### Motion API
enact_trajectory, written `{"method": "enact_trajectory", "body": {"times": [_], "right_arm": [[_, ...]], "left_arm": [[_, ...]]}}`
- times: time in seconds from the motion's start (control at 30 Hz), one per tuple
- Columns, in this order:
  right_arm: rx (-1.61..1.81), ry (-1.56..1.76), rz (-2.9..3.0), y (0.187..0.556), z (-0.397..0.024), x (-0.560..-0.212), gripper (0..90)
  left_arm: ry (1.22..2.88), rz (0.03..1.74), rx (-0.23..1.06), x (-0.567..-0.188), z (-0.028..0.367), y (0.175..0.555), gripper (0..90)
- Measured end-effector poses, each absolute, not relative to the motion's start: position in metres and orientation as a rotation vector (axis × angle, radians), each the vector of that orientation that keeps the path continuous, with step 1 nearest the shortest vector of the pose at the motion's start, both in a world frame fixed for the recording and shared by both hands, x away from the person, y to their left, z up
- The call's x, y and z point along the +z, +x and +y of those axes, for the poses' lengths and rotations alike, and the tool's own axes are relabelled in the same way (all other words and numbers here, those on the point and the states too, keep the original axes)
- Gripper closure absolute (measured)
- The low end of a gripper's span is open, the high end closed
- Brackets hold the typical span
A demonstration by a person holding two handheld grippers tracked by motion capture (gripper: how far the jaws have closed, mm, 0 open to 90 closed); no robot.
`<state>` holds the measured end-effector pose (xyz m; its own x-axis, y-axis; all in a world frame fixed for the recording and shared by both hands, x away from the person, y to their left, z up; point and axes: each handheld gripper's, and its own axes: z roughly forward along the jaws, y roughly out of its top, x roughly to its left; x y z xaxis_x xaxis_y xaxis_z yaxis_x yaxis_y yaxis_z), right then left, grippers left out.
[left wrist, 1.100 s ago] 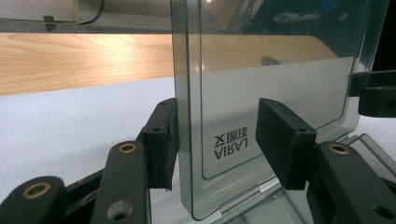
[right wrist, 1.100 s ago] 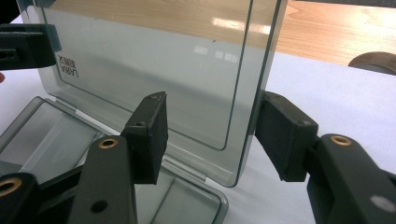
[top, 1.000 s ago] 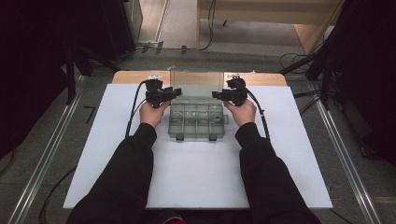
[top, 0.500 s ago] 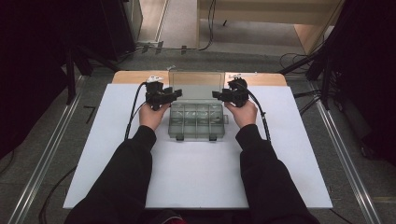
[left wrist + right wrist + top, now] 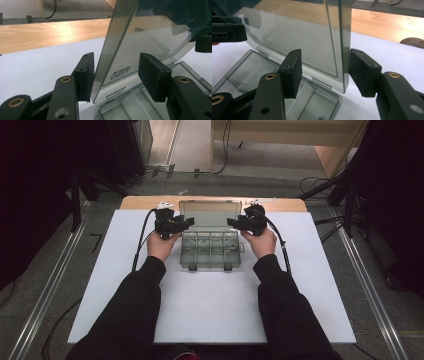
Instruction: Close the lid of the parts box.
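Near the white board's [image 5: 125,285] far edge, the left gripper [image 5: 115,75] and right gripper [image 5: 324,72], jaws apart, each straddle a side edge of the compartment box's [image 5: 210,252] lid [image 5: 210,214], now raised upright from flatter: the box is nearly fully open.

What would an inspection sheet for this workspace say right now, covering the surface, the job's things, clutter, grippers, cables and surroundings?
Surface: white board lying on a wooden table.
Job's things: clear compartment box in the middle, its lid raised upright on the far side.
Clutter: nothing seen.
Grippers: left gripper straddles the lid's left edge, one pad beside the edge, the other apart from it; right gripper straddles the lid's right edge, its right pad close against it, the left pad apart. Neither clamps the lid.
Cables: a black cable trails from each gripper toward the person.
Surroundings: grey floor with metal rails; loose cords at the far side.
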<state>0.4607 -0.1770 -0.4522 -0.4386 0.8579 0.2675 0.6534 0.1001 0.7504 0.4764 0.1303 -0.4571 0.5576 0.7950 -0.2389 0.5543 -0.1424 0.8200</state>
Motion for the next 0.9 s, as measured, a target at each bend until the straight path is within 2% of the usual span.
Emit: {"method": "enact_trajectory", "body": {"times": [0.33, 0.53, 0.9], "right_arm": [[1.290, 1.474, 2.122, 0.450, -0.178, -0.454, 43.3], [1.283, 1.441, 2.128, 0.445, -0.177, -0.454, 43.3], [1.288, 1.401, 2.130, 0.438, -0.178, -0.456, 42.5]], "left_arm": [[1.829, 1.082, 0.291, -0.457, 0.131, 0.470, 42.6], [1.847, 1.097, 0.252, -0.459, 0.130, 0.471, 32.6], [1.887, 1.109, 0.249, -0.453, 0.137, 0.463, 31.8]]}}
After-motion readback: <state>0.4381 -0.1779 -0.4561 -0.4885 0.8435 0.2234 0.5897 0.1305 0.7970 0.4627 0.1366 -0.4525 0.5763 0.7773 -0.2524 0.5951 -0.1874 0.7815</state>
